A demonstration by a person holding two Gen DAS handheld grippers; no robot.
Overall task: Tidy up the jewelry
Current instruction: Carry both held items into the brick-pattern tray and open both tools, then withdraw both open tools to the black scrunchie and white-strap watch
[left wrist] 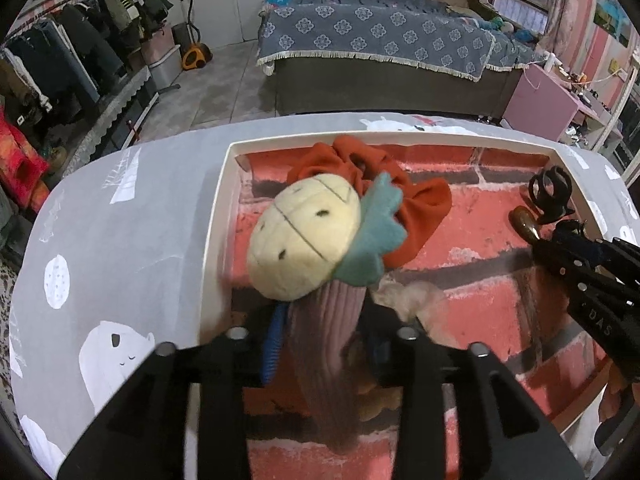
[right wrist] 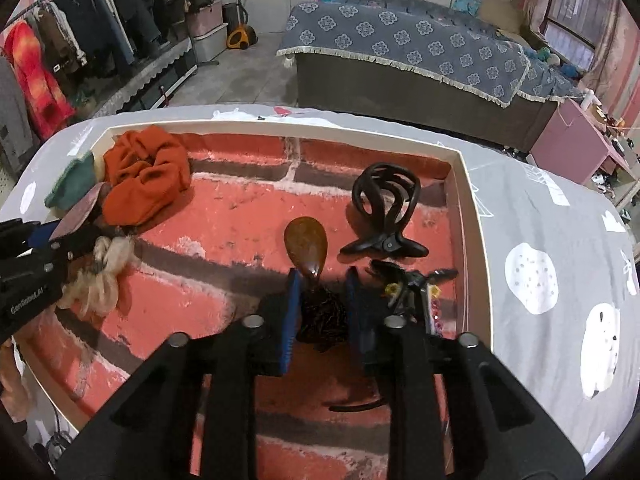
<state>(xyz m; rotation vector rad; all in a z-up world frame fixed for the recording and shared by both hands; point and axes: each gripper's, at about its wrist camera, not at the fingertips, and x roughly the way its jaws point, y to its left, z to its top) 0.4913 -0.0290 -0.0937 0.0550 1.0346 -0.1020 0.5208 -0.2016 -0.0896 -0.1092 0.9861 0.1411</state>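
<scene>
The left gripper (left wrist: 320, 344) holds a plush hair tie (left wrist: 306, 240): its ribbed mauve band (left wrist: 324, 340) is pinched between the blue pads (left wrist: 273, 344), and the cream pineapple head with teal leaves stands up above the fingertips, over the left part of the tray (left wrist: 224, 216). Behind the head lies an orange scrunchie (left wrist: 416, 200) in the far left corner of the tray. It is partly hidden by the plush in the left view, but the right view shows it whole (right wrist: 146, 174). Just below the left gripper there is a cream fluffy scrunchie (right wrist: 100, 280) on the tray floor, which carries a red brick print.

The right gripper (right wrist: 322, 312) is low over the right part of the tray. Its jaws stand narrow around a dark beaded bundle (right wrist: 322, 316), but I cannot tell if they really press it. Just ahead of its tips lies a brown oval clip (right wrist: 306, 246), and beside this, to the right, a black claw clip (right wrist: 382, 212) stands with its teeth upward. Near the right finger, small clips (right wrist: 412, 284) with yellow and pink parts lie close to the tray wall. A thin black curved piece (right wrist: 354, 406) lies under the gripper.

The tray rests on a grey cloth (right wrist: 540, 240) with white bear and circle prints. Beyond it are a bed (left wrist: 380, 40) with a blue flowered cover, a rack of clothes (right wrist: 80, 40) on the left and a pink cabinet (left wrist: 540, 104) on the right.
</scene>
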